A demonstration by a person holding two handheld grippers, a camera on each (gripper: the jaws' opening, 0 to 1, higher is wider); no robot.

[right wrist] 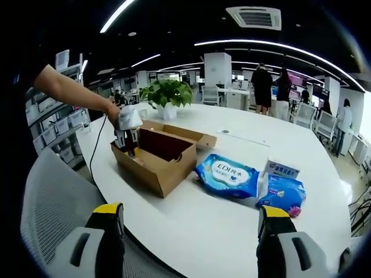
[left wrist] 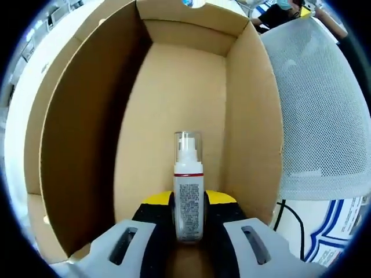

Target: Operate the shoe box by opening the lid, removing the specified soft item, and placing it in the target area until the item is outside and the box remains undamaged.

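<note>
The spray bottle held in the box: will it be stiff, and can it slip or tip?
The spray bottle looks like rigid plastic, so probably stiff. Its smooth labelled side may slip between the fingers. Tall and narrow, it would likely tip if set down carelessly.

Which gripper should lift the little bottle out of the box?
Probably left: the left gripper is already shut on the spray bottle inside the cardboard box. The right gripper is open, well back from the box.
</note>
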